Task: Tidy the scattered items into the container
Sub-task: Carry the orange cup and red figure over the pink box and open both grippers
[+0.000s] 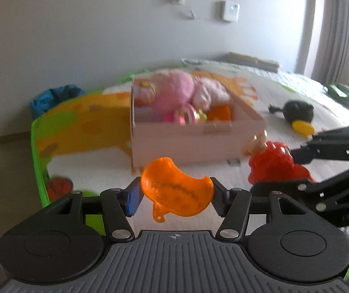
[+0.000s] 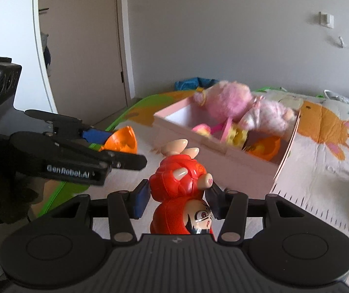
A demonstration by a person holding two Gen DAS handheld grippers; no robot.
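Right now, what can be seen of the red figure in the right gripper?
The red toy figure is glossy moulded plastic, a doll in a bulky red suit with bare peach hands or feet and a painted face. It hangs upside down, face toward the camera and limbs pointing away toward the pink box. The right gripper is shut on its middle, a pad on each side. It is held above the play mat, touching nothing else, to the right of the left gripper.

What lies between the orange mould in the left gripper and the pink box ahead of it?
Only bare white play mat: in the left wrist view, nothing lies between the orange mould and the pink box.
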